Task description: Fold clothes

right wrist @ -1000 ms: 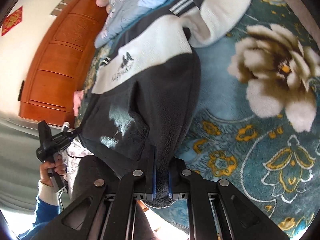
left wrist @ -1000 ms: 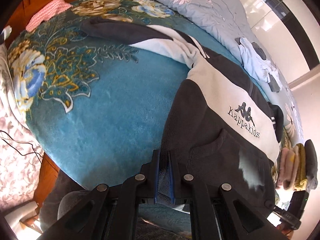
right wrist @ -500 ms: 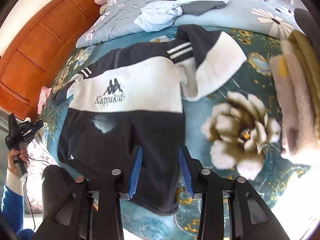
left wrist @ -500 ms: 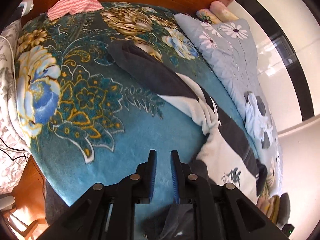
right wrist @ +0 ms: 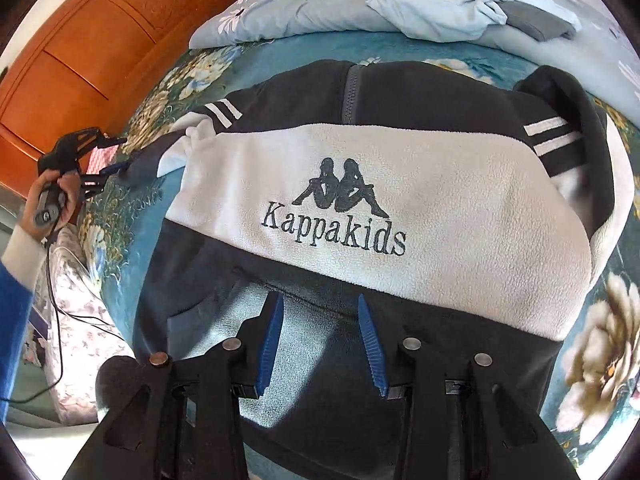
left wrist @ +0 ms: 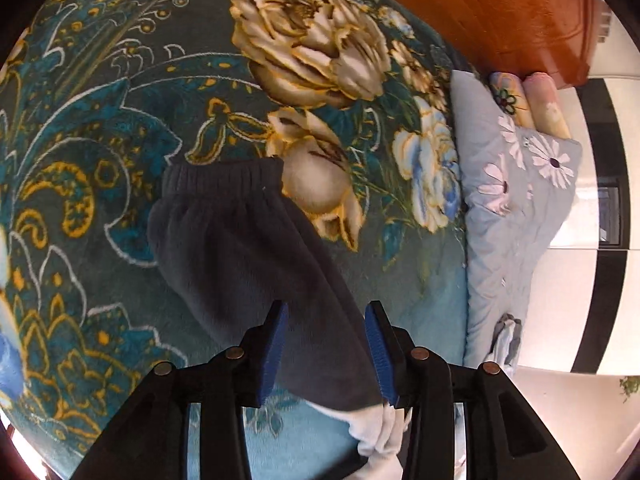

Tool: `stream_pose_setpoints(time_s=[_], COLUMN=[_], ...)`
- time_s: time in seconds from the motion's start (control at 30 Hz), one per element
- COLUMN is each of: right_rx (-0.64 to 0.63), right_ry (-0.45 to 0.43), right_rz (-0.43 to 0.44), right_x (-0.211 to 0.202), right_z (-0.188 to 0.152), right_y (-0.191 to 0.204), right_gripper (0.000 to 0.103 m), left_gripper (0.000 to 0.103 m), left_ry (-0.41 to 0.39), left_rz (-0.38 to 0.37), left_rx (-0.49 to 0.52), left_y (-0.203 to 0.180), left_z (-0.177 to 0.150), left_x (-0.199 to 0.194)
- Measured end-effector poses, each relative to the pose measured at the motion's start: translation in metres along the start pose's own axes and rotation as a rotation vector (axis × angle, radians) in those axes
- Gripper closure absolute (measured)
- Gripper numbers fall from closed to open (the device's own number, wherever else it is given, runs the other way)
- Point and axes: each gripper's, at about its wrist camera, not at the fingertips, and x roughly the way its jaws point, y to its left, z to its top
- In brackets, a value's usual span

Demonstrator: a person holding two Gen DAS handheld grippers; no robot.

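Black-and-white fleece jacket [right wrist: 400, 200] spread flat on teal floral blanket [left wrist: 100, 120], sleeve [left wrist: 240, 248] stretched out. Wooden headboard [right wrist: 80, 40] and grey daisy quilt [left wrist: 508, 200] beyond. Left gripper [left wrist: 325, 344] gaping over sleeve, right gripper [right wrist: 320, 340] gaping over hem, both empty.

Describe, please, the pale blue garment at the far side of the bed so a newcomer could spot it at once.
Start at the teal floral fleece blanket, then look beyond the black-and-white Kappakids fleece jacket to the grey-blue daisy-print quilt. The crumpled pale blue garment lies on it, the only plain, unprinted light cloth there.
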Motion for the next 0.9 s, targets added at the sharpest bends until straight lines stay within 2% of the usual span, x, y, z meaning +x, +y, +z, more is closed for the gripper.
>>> stream_pose_setpoints(time_s=[0.1,0.17,0.27,0.33,0.4,0.5,0.57,0.63,0.7,0.8,0.87,0.9], right_rx=[0.025,0.040,0.060,0.071,0.079,0.086,0.095,0.104,0.112,0.123,0.133,0.140], right_ry=[0.026,0.045,0.066,0.074,0.085,0.086,0.078,0.069,0.059,0.043,0.035,0.030], right_rz=[0.002,0.002,0.004,0.013,0.029,0.043,0.055,0.061,0.065,0.067,0.070,0.072], right_x=[0.004,0.007,0.011,0.012,0.014,0.013,0.010,0.007,0.004,-0.001,-0.004,-0.005], right_z=[0.001,0.000,-0.001,-0.001,-0.002,-0.004,-0.004,-0.005,-0.005,-0.007,-0.007,-0.006], right_y=[-0.005,-0.007,-0.011,-0.011,-0.012,-0.013,-0.016,-0.019,-0.023,-0.029,-0.032,-0.033], right_gripper=[0.063,0.063,0.063,0.063,0.063,0.063,0.063,0.063,0.063,0.063,0.063,0.063], left_gripper=[0.059,0.054,0.053,0.053,0.054,0.060,0.073,0.079,0.091,0.094,0.095,0.095], left_ry=[0.004,0.035,0.075,0.084,0.104,0.094,0.086,0.077,0.054,0.016,-0.043,-0.097], left_rz=[0.070,0.137,0.239,0.288,0.352,0.426,0.475,0.523,0.496,0.399,0.219,0.103], left_rx=[0.008,0.027,0.049,0.028,0.072,0.154,0.209,0.264,0.275,0.325,0.382,0.421], left_y=[-0.008,-0.016,-0.028,-0.033,-0.042,-0.050,-0.055,-0.060,-0.061,-0.072,-0.089,-0.095], left_z=[0.017,0.024,0.031,0.033,0.034,0.026,0.021,0.016,0.009,0.001,0.001,0.000], left_x=[0.021,0.035,0.052,0.056,0.063,0.065,0.066,0.068,0.060,0.036,0.002,-0.024])
